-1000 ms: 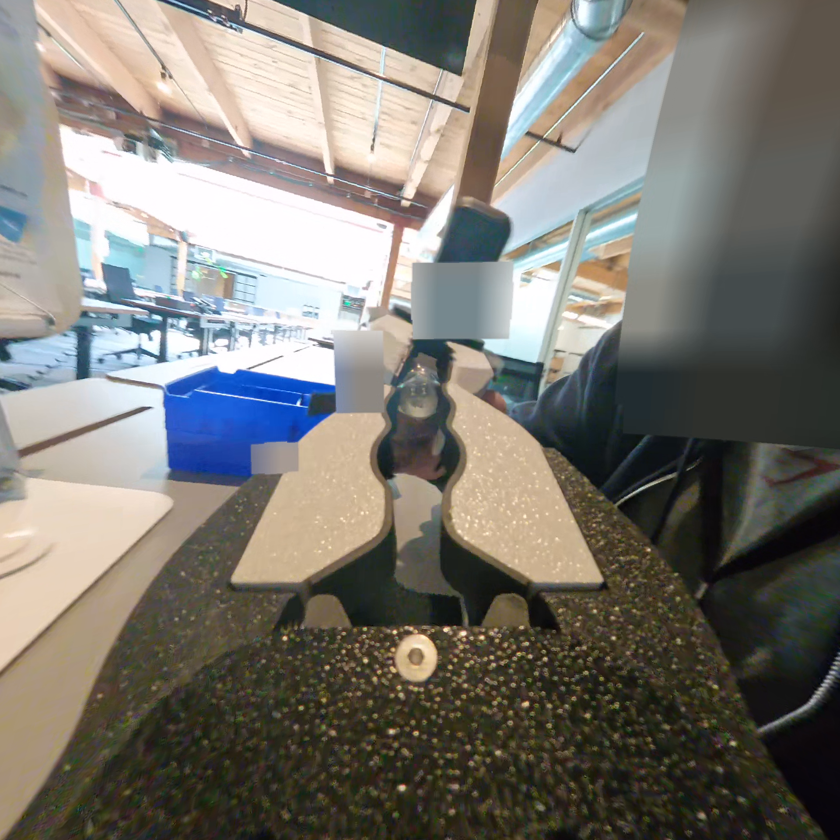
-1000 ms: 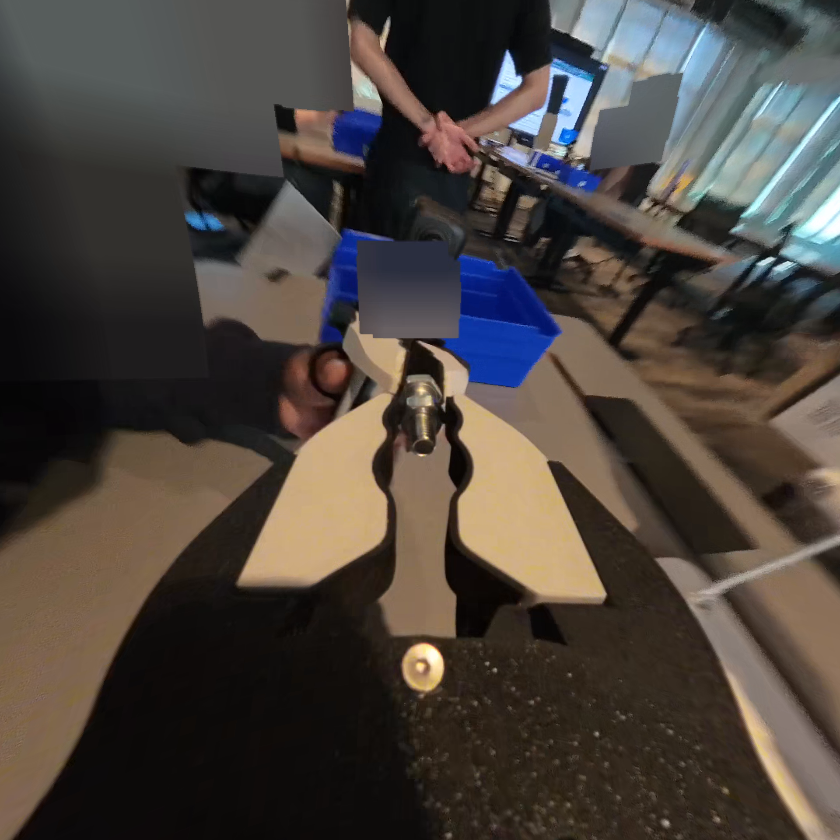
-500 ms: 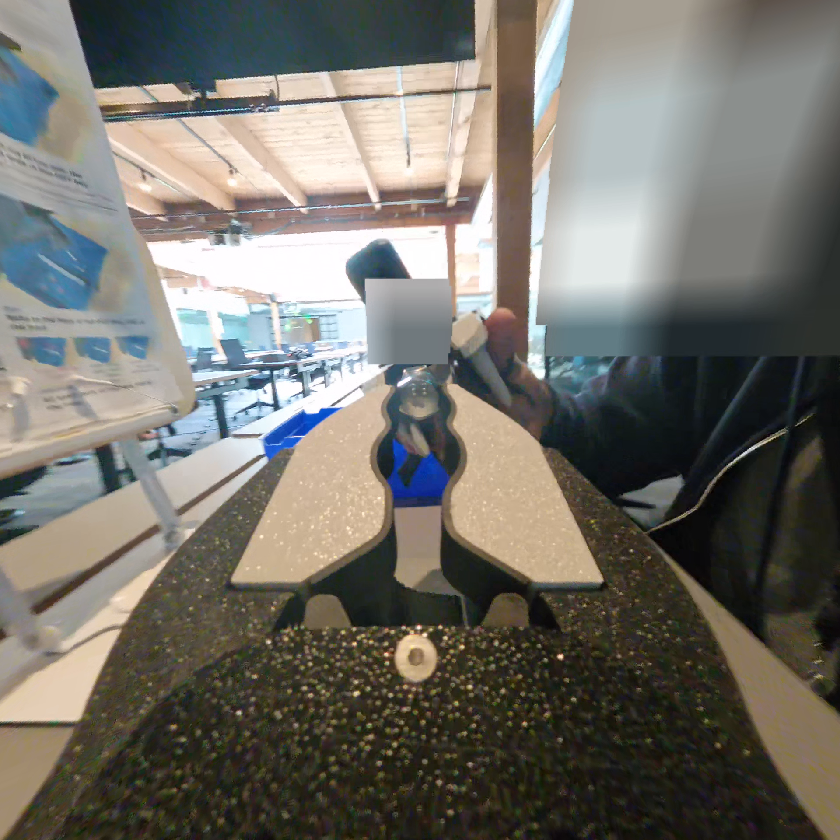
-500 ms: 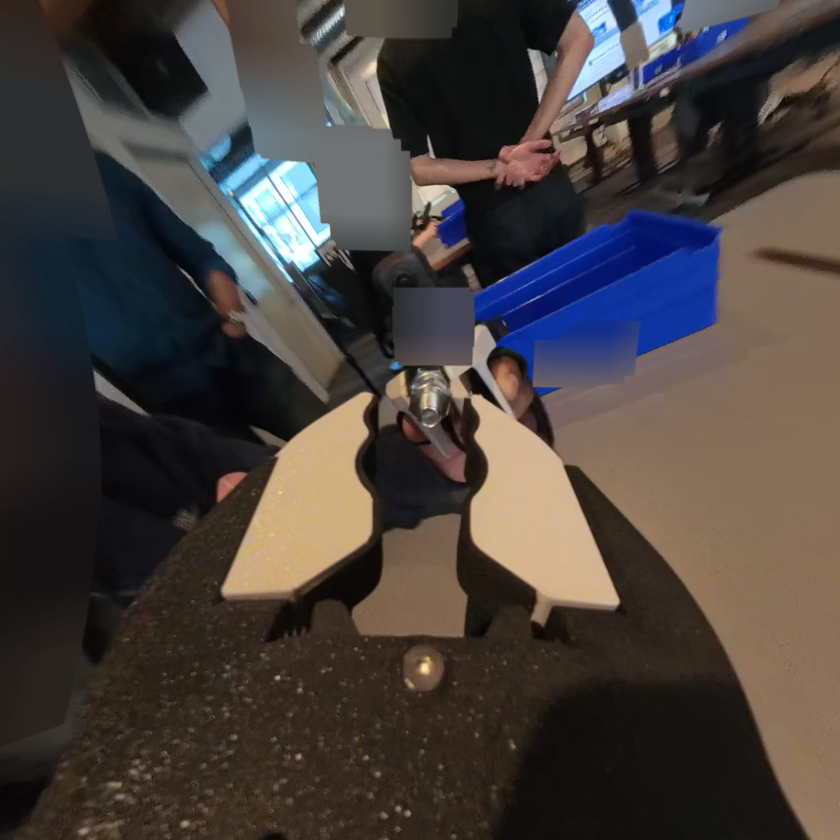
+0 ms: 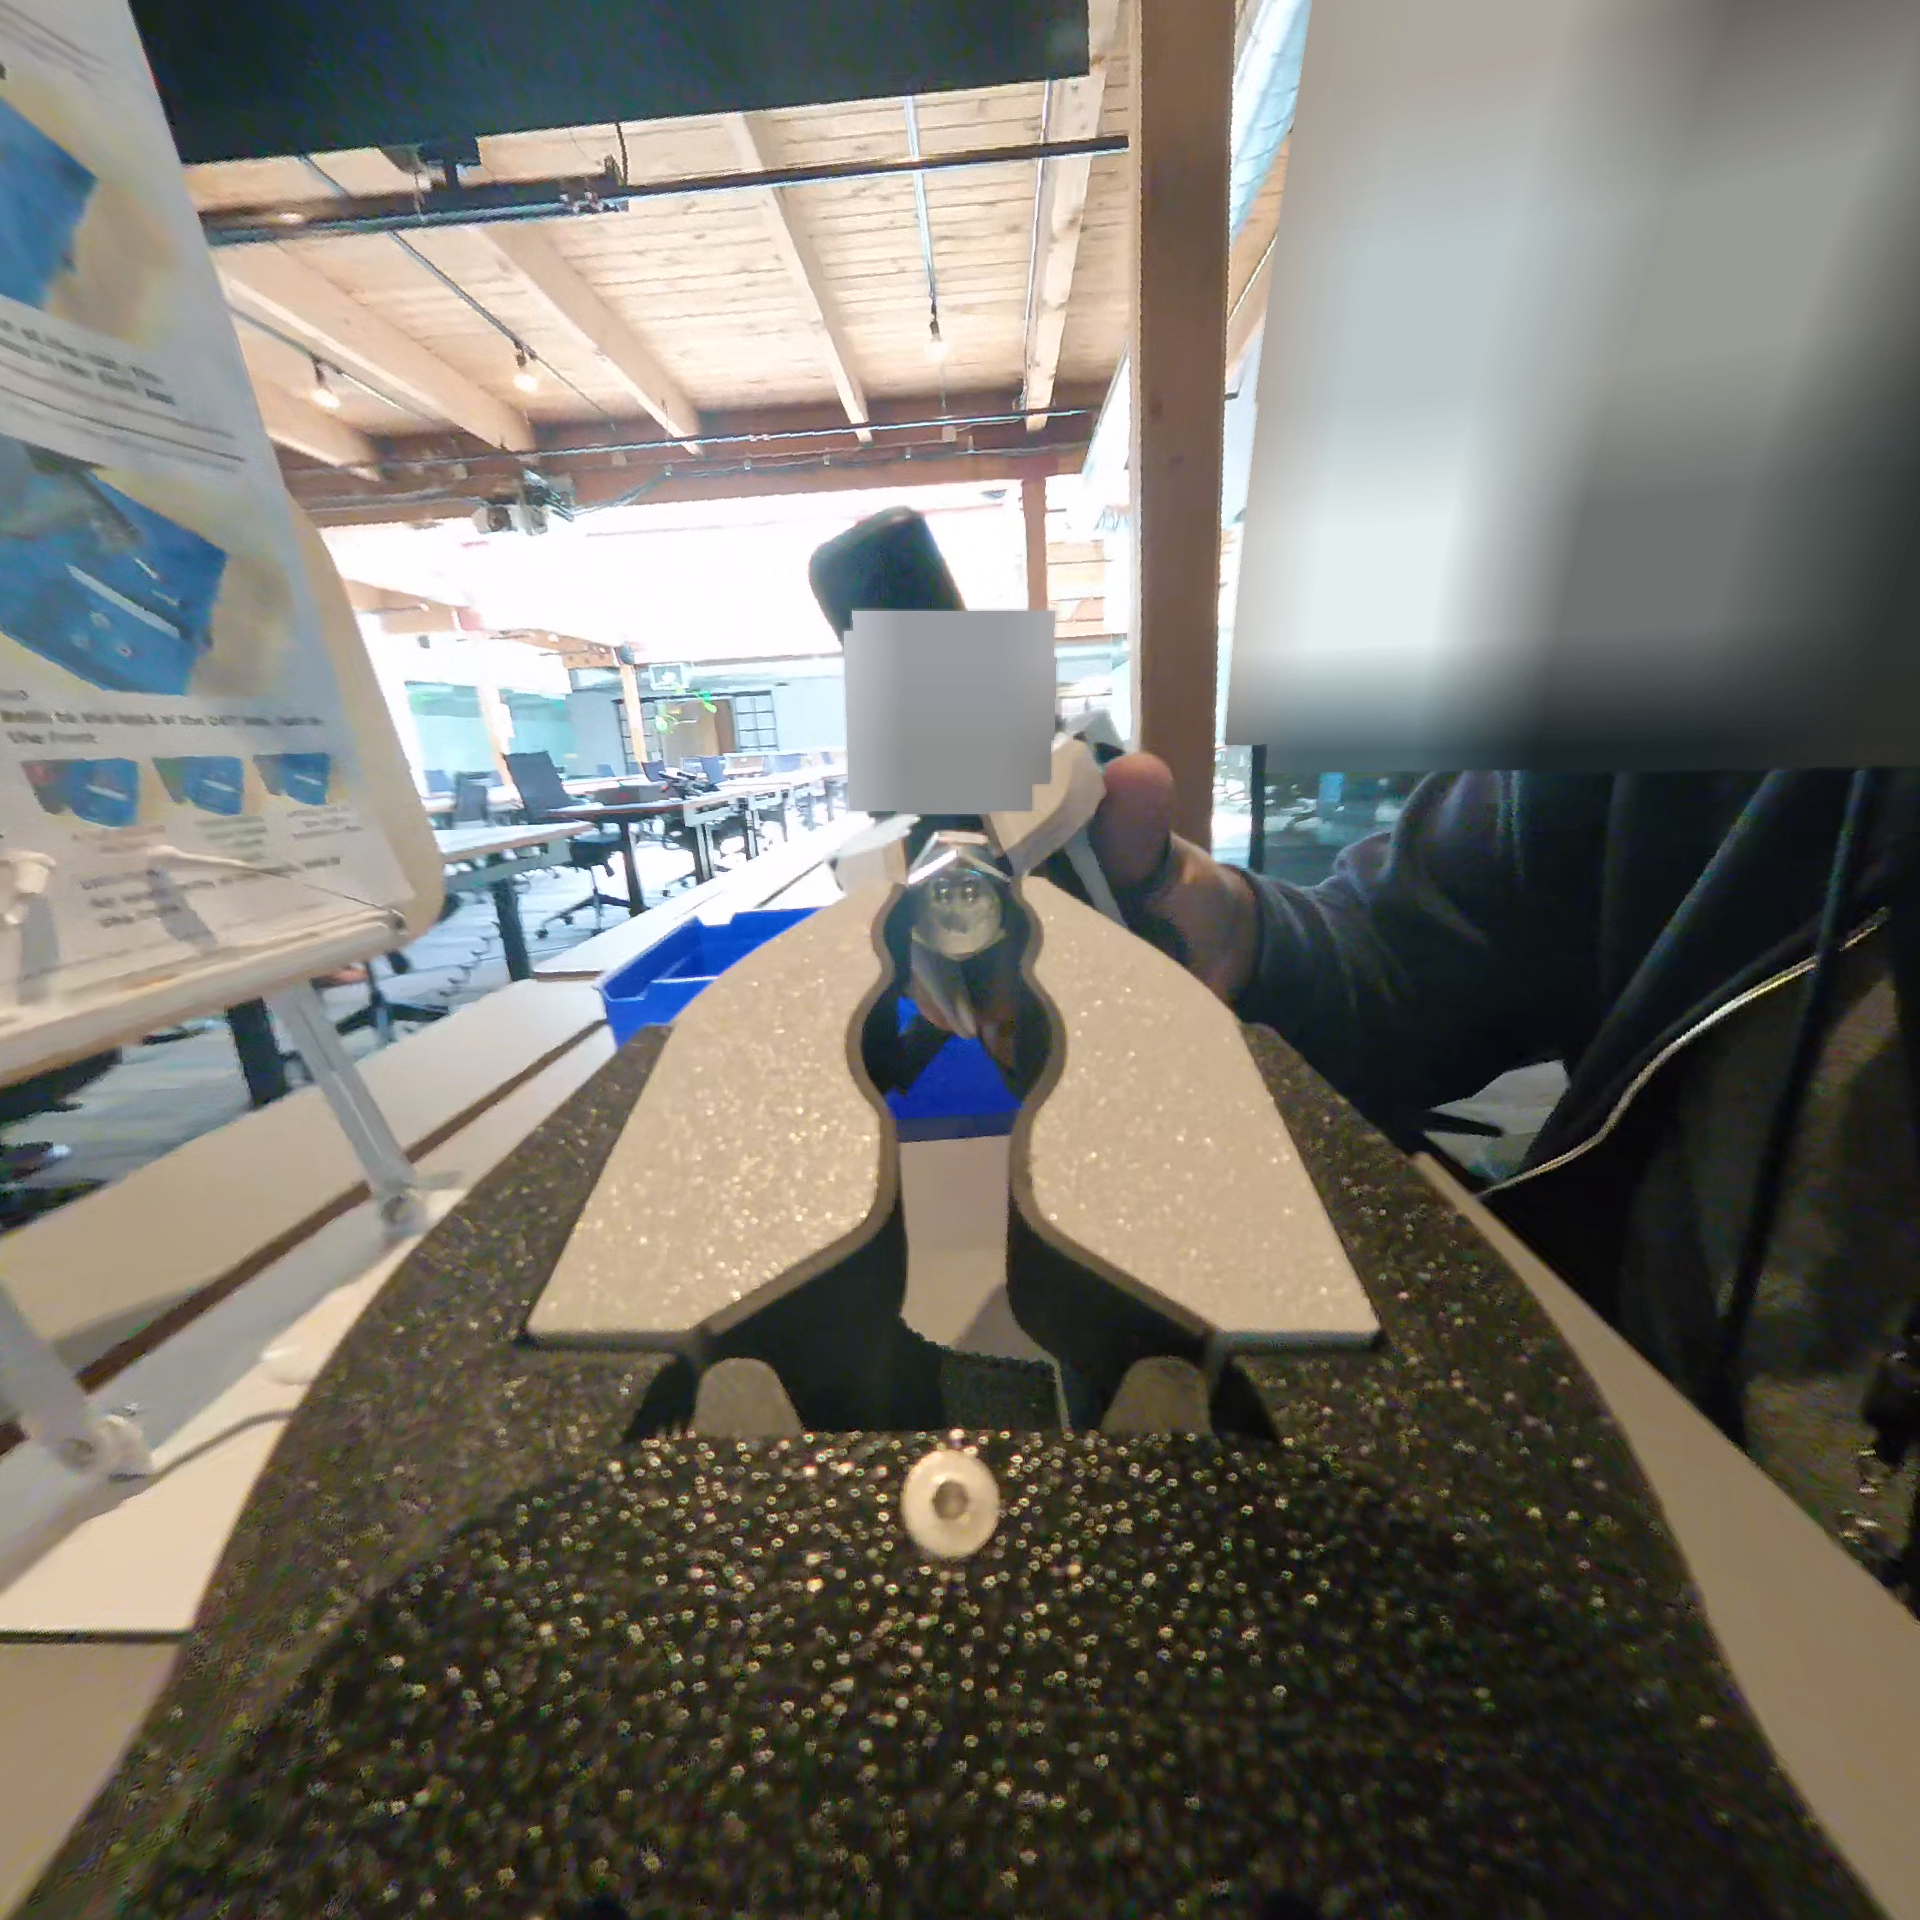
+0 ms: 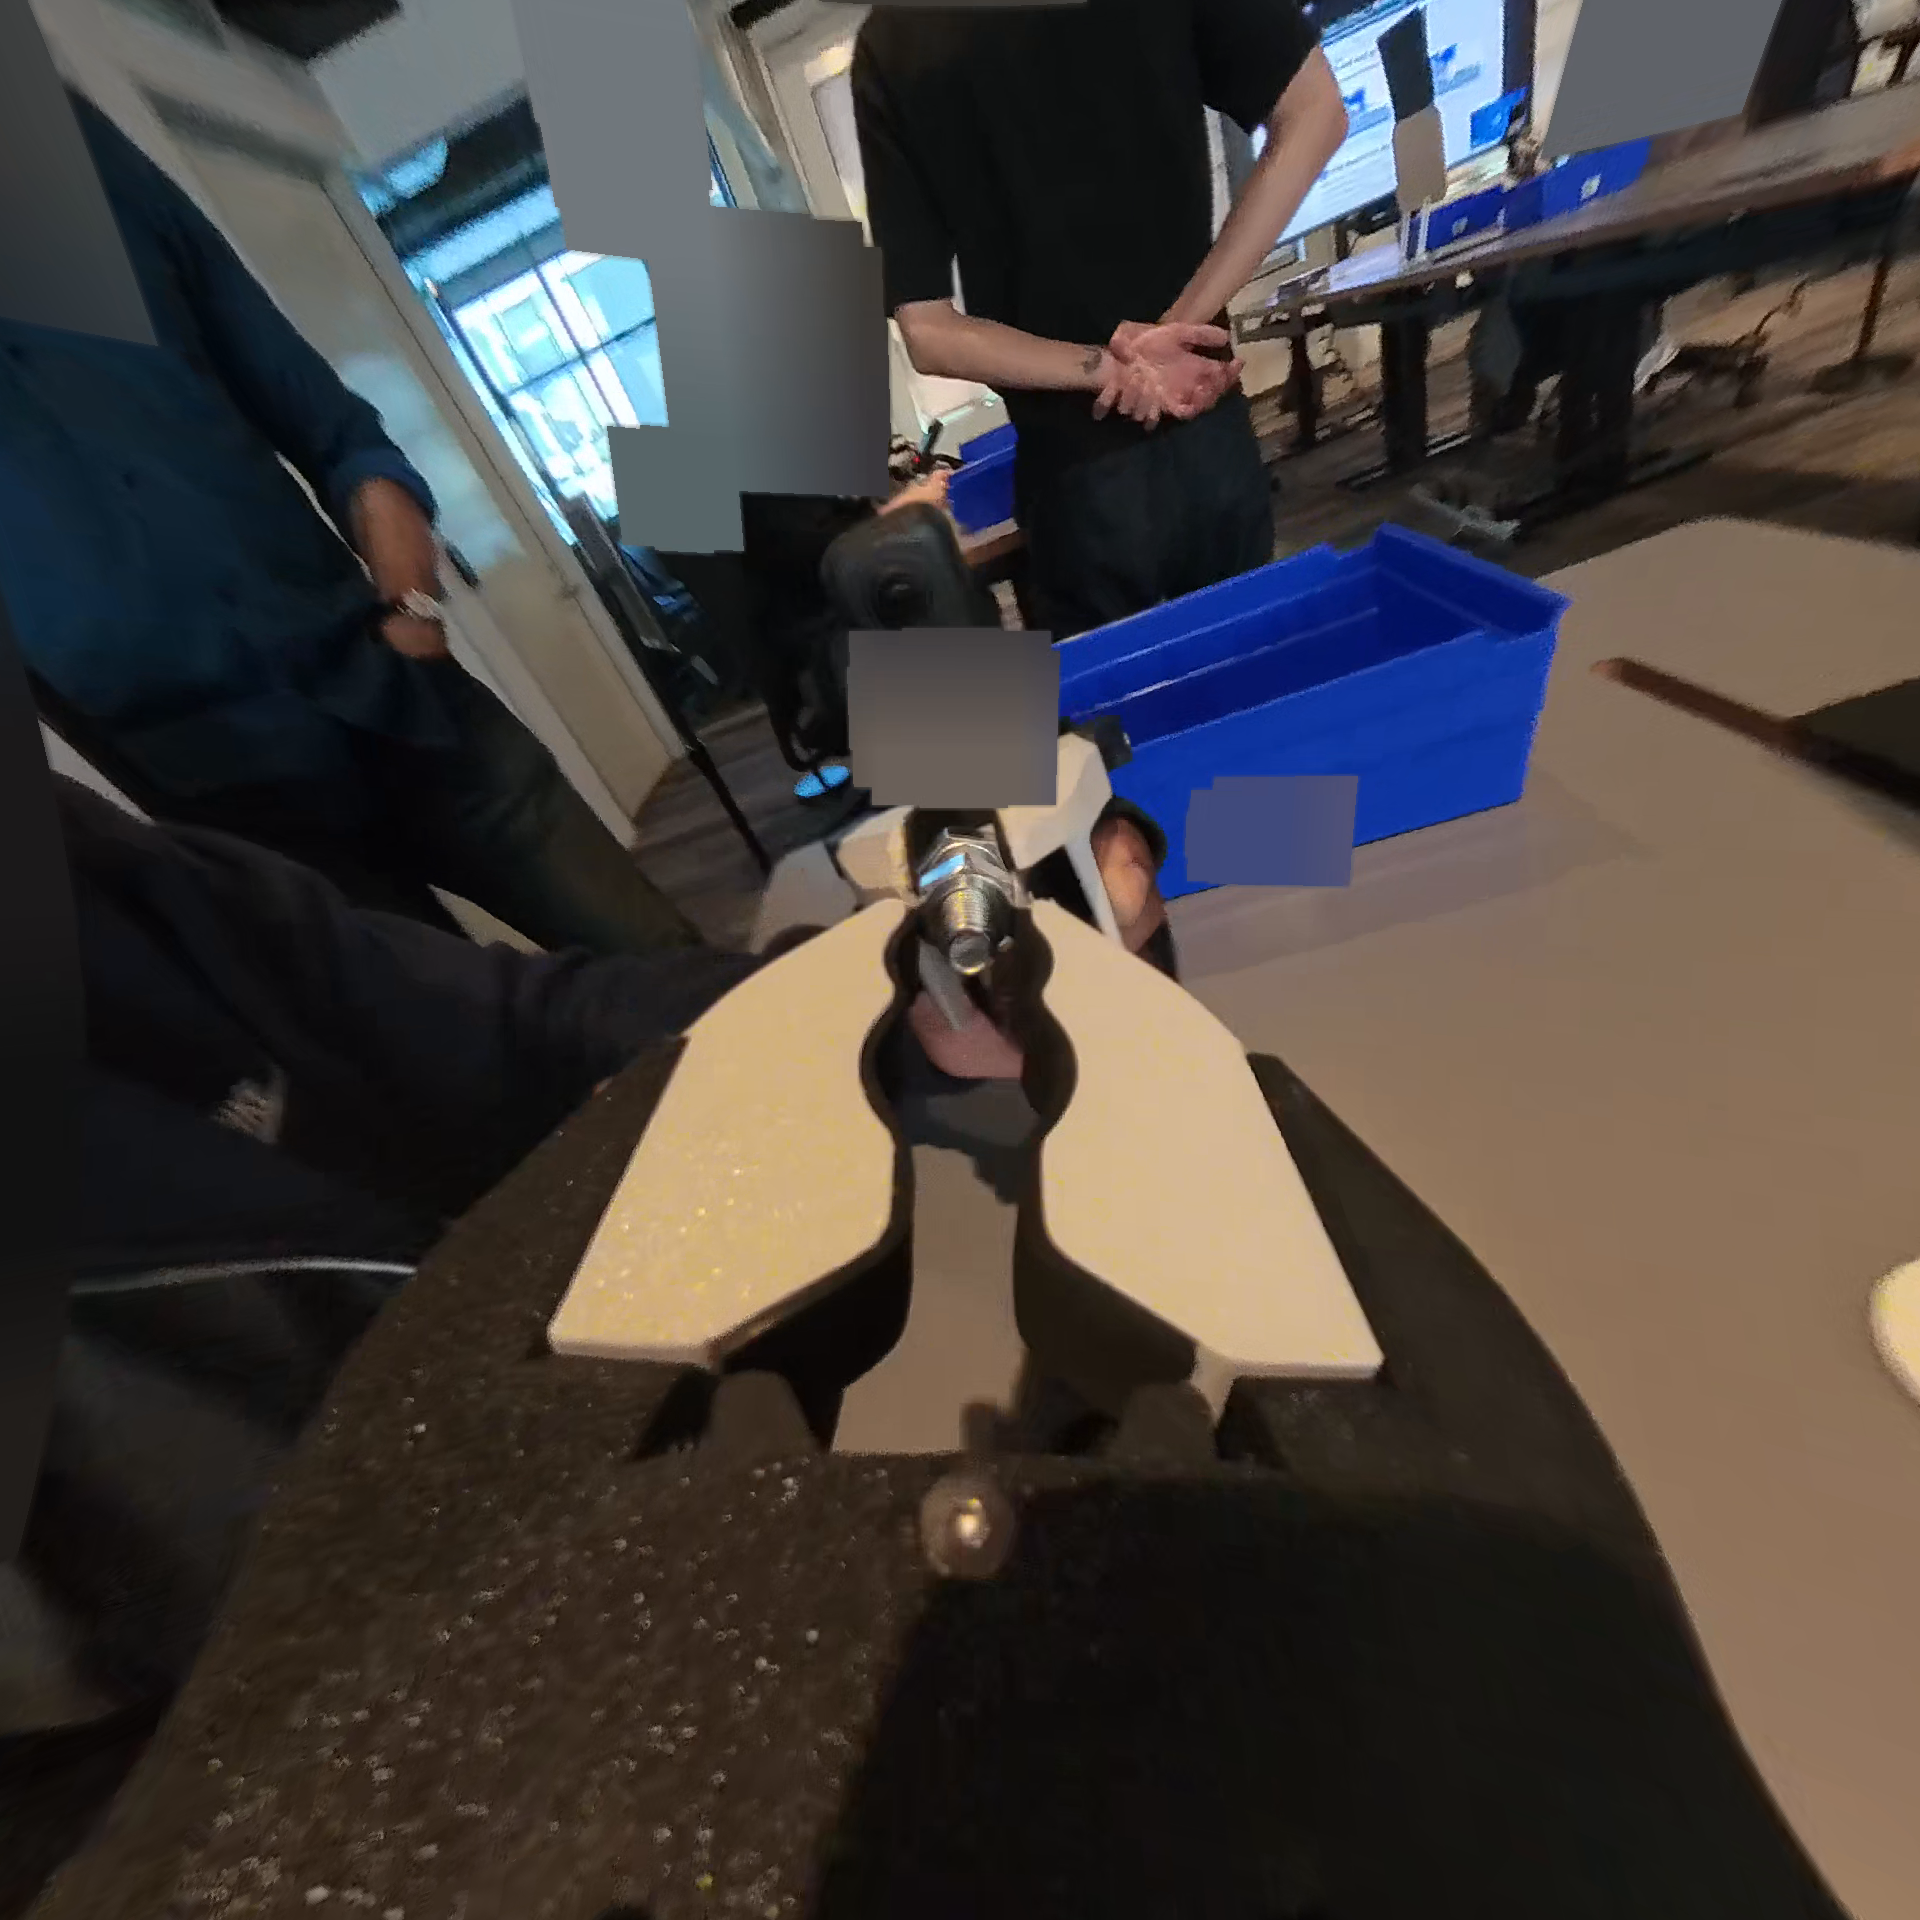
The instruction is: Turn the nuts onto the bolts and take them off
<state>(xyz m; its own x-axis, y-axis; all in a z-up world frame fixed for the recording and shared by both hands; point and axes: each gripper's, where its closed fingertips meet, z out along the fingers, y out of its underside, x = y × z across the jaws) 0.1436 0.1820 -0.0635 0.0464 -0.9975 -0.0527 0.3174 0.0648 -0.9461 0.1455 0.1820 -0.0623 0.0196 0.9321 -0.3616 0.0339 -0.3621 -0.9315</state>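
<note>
Left wrist view places you at a pale table [image 5: 187, 1236] in an open-plan office with a timber-beam ceiling [image 5: 665, 270]; a blue bin [image 5: 686, 966] sits ahead and a printed sheet on a stand [image 5: 156, 623] stands at your left.

Your left gripper [image 5: 954, 914] is raised above the table and faces your right gripper [image 5: 935, 831] tip to tip. Its fingers are clamped on the bolt head [image 5: 956, 920], which faces this camera.

In the right wrist view, your right gripper [image 6: 966, 914] is closed around the threaded end of the bolt [image 6: 961, 914], with the nut [image 6: 951, 857] just beyond its tips, against your left gripper [image 6: 935, 842]. The bolt's long axis runs straight from one gripper to the other, threaded tip toward the right camera. Your left hand [image 6: 1127, 873] shows behind it. A standing person in black [image 6: 1081, 312] is beyond the bin [image 6: 1351, 707].
</note>
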